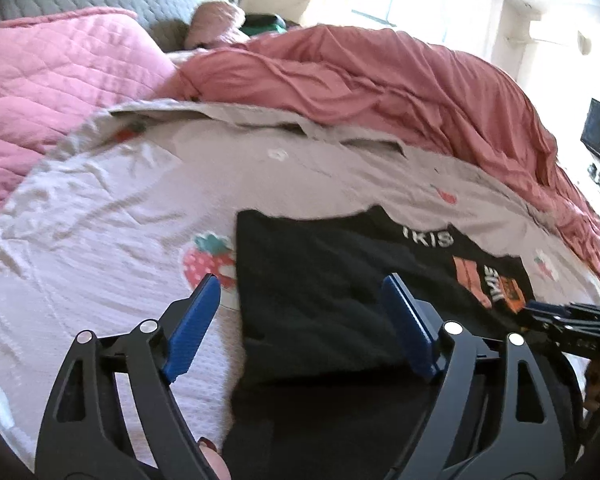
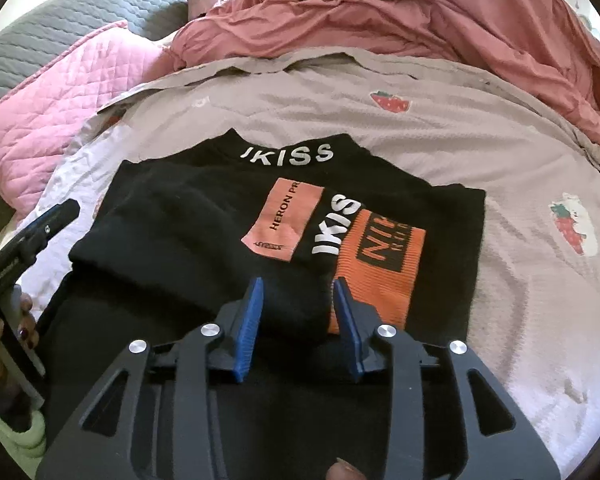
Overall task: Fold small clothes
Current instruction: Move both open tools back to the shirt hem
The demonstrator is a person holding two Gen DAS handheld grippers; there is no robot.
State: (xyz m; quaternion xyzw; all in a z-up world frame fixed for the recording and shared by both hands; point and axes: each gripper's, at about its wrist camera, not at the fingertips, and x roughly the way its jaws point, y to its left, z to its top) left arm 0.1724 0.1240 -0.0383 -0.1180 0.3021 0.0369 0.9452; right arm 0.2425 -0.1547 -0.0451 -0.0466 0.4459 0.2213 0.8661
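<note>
The black top [image 2: 204, 232] lies flat on the pale strawberry-print sheet [image 2: 500, 160], one side folded inward. Only the right wrist view shows its whole front: white "IKISS" lettering at the collar, a salmon patch [image 2: 284, 220] and a ribbed orange patch [image 2: 380, 264]. The right gripper [image 2: 298, 308] pinches a bunched fold of black knit between blue pads. The left gripper [image 1: 300, 324] gapes wide, holding nothing, over the top's left edge. Behind, a quilted pink cover [image 1: 52, 80] and rumpled rose blanket [image 1: 380, 80].
</note>
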